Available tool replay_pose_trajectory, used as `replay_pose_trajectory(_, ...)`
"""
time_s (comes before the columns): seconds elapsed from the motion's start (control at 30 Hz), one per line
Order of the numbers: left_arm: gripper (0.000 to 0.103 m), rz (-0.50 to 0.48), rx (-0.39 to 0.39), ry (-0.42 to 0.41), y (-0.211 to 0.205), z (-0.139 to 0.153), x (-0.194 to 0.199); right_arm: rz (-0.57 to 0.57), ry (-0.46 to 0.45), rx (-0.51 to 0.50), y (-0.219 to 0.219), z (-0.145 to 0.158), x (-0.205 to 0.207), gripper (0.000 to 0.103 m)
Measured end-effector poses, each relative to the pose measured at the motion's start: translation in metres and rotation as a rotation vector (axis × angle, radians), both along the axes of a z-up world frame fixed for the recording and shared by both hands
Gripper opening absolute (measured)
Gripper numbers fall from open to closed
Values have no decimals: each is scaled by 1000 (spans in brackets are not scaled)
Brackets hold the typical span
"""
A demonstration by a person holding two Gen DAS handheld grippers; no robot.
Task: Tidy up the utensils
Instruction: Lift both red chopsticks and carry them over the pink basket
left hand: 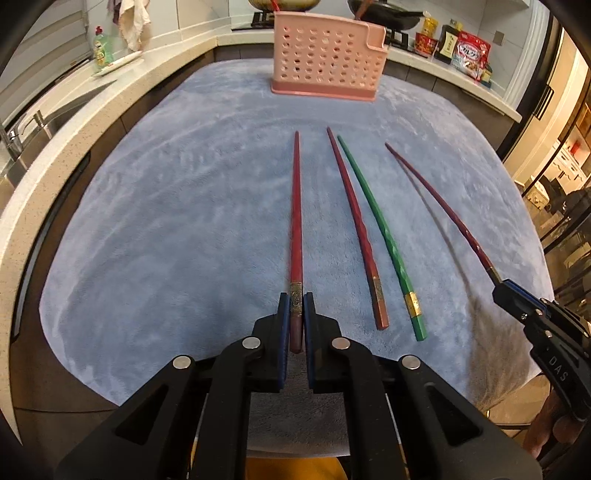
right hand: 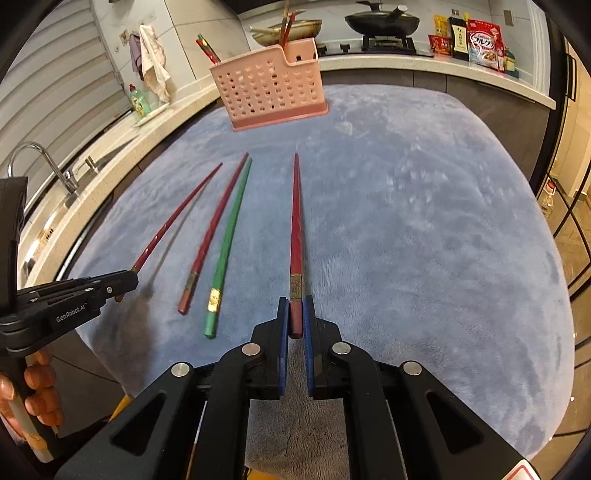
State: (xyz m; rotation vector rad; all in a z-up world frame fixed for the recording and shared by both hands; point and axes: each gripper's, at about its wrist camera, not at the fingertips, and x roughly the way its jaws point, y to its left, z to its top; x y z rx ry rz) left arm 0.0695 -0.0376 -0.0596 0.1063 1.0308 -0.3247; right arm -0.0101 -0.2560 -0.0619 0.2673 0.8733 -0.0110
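My left gripper (left hand: 295, 297) is shut on the thick end of a red chopstick (left hand: 295, 206) that points away toward the pink perforated utensil holder (left hand: 327, 59). My right gripper (right hand: 295, 301) is shut on the thick end of another red chopstick (right hand: 295, 221); it shows in the left wrist view (left hand: 498, 290) holding that chopstick (left hand: 436, 192). Between them a dark red chopstick (left hand: 354, 221) and a green chopstick (left hand: 380, 232) lie side by side on the blue-grey cloth (left hand: 166, 221). The holder (right hand: 269, 85) has several chopsticks standing in it.
A kitchen counter (left hand: 74, 122) with a sink and tap (right hand: 40, 162) runs along the left. Dish soap (left hand: 103, 48) stands there. A stove with pans (right hand: 384, 22) and food packets (right hand: 480, 40) are behind the holder.
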Motion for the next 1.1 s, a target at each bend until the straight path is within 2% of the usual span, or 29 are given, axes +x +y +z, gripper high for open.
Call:
replay_pose_trajectory(0.57, 7, 68, -111, -167, 30, 91, 23, -61, -233, -12, -36, 113, 15, 7)
replay_pose_trajectory(1.1, 7, 95, -128, -259, 28, 147, 93, -90, -347, -8, -63, 164, 65, 7)
